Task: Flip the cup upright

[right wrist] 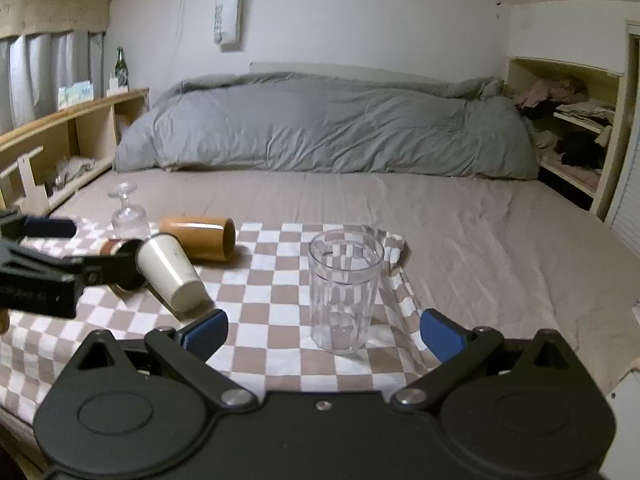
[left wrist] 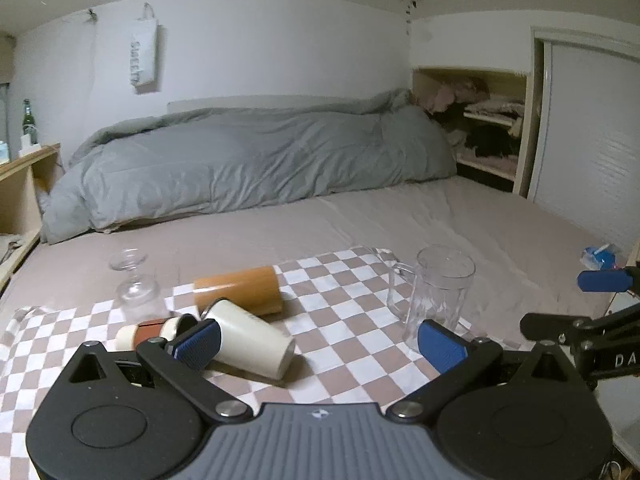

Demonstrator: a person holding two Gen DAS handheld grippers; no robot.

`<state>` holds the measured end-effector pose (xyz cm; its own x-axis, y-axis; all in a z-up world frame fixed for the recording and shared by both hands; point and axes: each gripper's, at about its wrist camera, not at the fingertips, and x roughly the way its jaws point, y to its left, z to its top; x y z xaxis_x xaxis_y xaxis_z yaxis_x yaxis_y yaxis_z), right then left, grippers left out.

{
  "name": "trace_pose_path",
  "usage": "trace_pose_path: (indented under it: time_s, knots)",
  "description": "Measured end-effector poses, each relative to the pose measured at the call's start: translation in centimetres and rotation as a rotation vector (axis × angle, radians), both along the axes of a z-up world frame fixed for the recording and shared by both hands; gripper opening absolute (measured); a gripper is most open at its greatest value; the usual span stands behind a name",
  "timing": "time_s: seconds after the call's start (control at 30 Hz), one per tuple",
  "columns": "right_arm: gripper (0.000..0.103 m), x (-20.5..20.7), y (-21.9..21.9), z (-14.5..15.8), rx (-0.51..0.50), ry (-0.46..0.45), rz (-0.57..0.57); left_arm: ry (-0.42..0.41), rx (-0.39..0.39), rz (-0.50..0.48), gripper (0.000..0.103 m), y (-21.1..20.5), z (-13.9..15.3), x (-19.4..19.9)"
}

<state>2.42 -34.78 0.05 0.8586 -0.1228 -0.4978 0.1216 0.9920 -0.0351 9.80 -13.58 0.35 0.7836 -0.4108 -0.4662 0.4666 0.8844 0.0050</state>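
Cream cup (left wrist: 250, 338) lies on its side on checked cloth (left wrist: 340, 280) on the bed, touching left tongs (left wrist: 318, 346), both tongs released; close on cup wall near rim, tilt slow w/o nudging orange cup (left wrist: 240, 290)

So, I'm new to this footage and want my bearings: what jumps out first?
A checkered cloth spread on a bed holds a cluster of cups: a clear glass mug standing upright at the right, and a cream cup and an orange-brown cup lying on their sides at the left. Behind them, a rumpled grey duvet stretches across the bed.
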Motion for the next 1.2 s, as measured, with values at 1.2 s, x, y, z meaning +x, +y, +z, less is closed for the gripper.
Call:
trace_pose_path:
  time_s: [1.2]
  knots:
    - [0.103, -8.8, 7.7, -1.8, -0.089, -0.193, -0.289, -0.094, 0.042, 0.185, 0.103, 6.3, -1.2, -7.5]
